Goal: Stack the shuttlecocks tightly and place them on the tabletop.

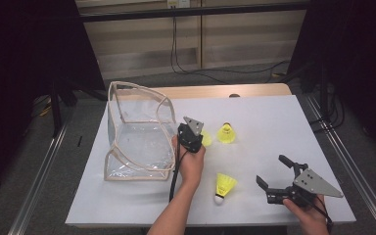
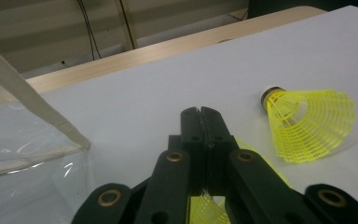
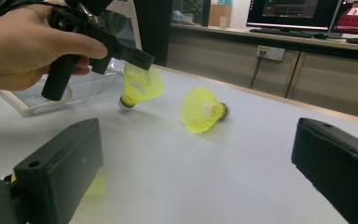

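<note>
Shuttlecock number one (image 3: 140,84) is pinched by its yellow skirt in my left gripper (image 3: 137,58), cork end down, right beside the open mouth of the clear pouch (image 1: 137,132). In the right gripper view the cork looks to be at or just off the white tabletop (image 1: 274,127); I can't tell which. In the left gripper view my jaws stand closed tight, with yellow mesh peeking out below them, so I judge the grip sound.

The pouch, clear plastic with beige trim, stands at the left of the table, and I see nothing yellow inside it. So nothing is packed yet, by my reading; this first shuttlecock is caught but not in.

A second shuttlecock (image 1: 226,133) lies on its side just to the right of my left gripper, cork pointing away from me. A third shuttlecock (image 1: 223,186) lies nearer my edge of the table, between my two hands, cork toward me.

My right gripper (image 1: 272,177) rests at the near right corner, jaws spread wide and holding nothing, pointed across the table toward the others.

So, as I judge it: one in hand that has to go over the rim and be let go, two on the table waiting, and the pouch open.
</note>
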### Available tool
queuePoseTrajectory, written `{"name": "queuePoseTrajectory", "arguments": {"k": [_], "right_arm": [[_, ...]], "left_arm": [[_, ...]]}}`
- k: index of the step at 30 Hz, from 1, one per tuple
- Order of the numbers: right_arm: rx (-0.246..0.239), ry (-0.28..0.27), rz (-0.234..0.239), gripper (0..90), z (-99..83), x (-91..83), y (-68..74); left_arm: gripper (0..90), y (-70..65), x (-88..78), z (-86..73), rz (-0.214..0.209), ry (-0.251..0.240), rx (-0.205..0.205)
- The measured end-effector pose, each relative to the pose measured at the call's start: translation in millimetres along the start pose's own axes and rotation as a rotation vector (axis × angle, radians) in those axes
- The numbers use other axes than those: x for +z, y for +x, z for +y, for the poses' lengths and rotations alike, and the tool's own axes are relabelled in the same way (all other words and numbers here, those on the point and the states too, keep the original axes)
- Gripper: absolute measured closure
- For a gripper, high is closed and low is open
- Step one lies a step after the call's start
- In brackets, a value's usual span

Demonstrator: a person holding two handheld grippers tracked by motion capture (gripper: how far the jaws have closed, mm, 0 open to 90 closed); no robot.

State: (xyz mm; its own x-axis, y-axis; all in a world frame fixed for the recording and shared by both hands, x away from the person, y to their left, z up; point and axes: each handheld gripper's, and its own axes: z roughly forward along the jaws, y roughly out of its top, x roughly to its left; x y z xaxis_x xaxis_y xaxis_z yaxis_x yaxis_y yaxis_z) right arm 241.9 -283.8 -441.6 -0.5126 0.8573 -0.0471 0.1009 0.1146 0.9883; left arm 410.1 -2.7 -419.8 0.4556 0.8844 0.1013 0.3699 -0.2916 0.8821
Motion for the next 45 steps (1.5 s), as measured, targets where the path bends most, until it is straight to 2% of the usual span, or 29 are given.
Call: {"name": "queuePoseTrajectory", "arguments": {"k": [3, 7, 9, 16, 19, 36, 41, 45], "right_arm": [[-0.001, 0.000, 0.001, 1.3, 0.1, 0.0, 0.1], [-0.002, -0.001, 0.001, 1.3, 0.2, -0.1, 0.1], [-0.003, -0.002, 0.001, 1.3, 0.2, -0.2, -0.4], [-0.002, 0.000, 0.002, 1.3, -0.1, 0.0, -0.2], [-0.001, 0.001, 0.003, 1.3, -0.2, 0.1, -0.2], [-0.001, 0.000, 0.001, 1.3, 0.0, 0.0, -0.3], [-0.003, 0.002, 0.001, 1.3, -0.2, 0.2, -0.4], [0.000, 0.002, 0.001, 1.3, -0.1, 0.1, 0.1]], "left_arm": [[86.8, -0.8, 2.4, -0.2, -0.026, -0.004, -0.023], [78.3, -3.3, 6.0, -1.0, -0.065, -0.023, -0.050], [77.7, -4.0, 6.5, -0.5, -0.079, -0.026, -0.067], [74.8, -6.0, 9.1, -0.6, -0.092, -0.028, -0.076], [73.7, -7.3, 10.1, -0.2, -0.101, -0.043, -0.085], [71.2, -5.9, 8.1, 0.3, -0.129, -0.031, -0.100], [66.8, -6.2, 3.9, 2.0, -0.128, -0.038, -0.107], [61.6, -7.3, -1.4, 3.9, -0.152, -0.045, -0.113]]}}
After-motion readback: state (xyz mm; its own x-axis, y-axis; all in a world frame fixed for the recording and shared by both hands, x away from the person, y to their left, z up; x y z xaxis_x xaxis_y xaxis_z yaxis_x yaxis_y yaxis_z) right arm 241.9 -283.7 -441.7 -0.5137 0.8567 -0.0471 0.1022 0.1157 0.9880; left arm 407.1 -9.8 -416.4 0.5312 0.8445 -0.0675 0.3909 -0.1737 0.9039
